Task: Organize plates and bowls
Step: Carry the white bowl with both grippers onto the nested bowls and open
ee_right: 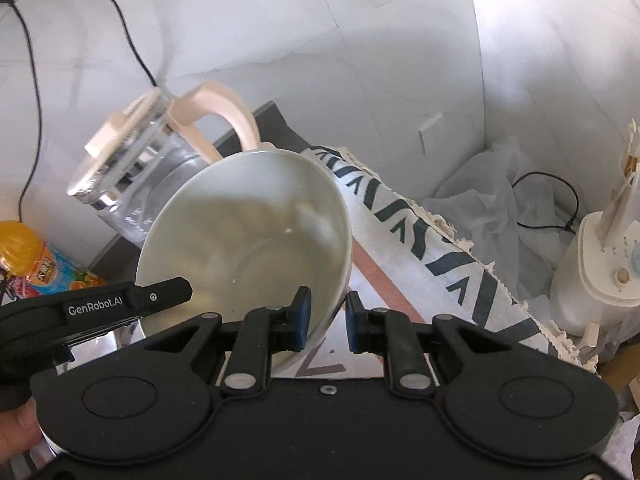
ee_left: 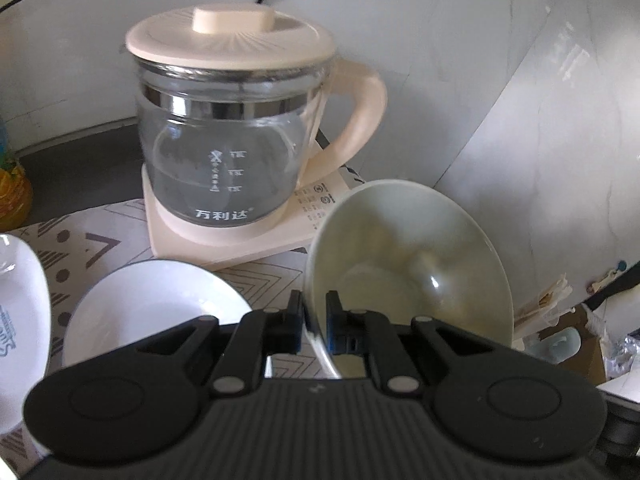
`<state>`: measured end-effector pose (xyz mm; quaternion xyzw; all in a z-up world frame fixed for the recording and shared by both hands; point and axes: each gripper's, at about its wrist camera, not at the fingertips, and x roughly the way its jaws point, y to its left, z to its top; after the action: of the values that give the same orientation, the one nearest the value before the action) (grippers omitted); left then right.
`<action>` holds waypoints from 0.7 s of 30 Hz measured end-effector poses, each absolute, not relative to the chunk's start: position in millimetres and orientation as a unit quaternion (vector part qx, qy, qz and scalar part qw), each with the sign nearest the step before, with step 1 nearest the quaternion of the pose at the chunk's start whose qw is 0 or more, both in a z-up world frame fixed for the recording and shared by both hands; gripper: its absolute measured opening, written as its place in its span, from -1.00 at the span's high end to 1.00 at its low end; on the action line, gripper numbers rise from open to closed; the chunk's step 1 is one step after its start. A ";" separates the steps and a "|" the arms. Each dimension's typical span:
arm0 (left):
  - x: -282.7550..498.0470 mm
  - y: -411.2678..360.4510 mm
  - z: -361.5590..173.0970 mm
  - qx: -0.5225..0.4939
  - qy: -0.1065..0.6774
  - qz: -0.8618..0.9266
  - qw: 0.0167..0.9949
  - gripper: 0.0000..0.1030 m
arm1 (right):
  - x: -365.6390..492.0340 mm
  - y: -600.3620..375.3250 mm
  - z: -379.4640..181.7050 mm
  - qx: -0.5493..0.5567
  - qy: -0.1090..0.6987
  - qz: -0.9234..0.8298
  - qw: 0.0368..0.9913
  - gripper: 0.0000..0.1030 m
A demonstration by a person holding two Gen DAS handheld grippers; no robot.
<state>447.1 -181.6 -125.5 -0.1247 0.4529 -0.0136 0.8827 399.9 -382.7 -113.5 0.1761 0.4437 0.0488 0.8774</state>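
Observation:
A pale green bowl (ee_left: pixel 408 268) is held tilted above the table. My left gripper (ee_left: pixel 314 320) is shut on its near left rim. In the right wrist view the same bowl (ee_right: pixel 248 236) is tilted, and my right gripper (ee_right: pixel 327 318) straddles its right rim with a visible gap to the outer pad, so it looks open. The left gripper's body (ee_right: pixel 100 304) shows at the bowl's left. A white dark-rimmed bowl (ee_left: pixel 156 308) sits on the patterned mat to the left, beside a white printed plate (ee_left: pixel 20 320).
A glass kettle with a cream lid and handle (ee_left: pixel 236 120) stands on its base behind the bowls, also in the right wrist view (ee_right: pixel 160 160). An orange drink bottle (ee_right: pixel 28 260) is at the left. The patterned cloth (ee_right: pixel 440 248) hangs over the table edge; clutter and a white appliance (ee_right: pixel 592 280) lie beyond.

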 end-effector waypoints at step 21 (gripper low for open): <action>396.2 -178.0 -92.2 -0.136 0.420 0.000 0.897 0.82 | 357.6 -376.9 -82.7 0.160 0.413 0.083 0.893 0.64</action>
<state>396.2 -178.0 -92.2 -0.1358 0.4196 0.0000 0.8975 357.6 -376.9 -82.7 0.1605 0.4130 0.0826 0.8926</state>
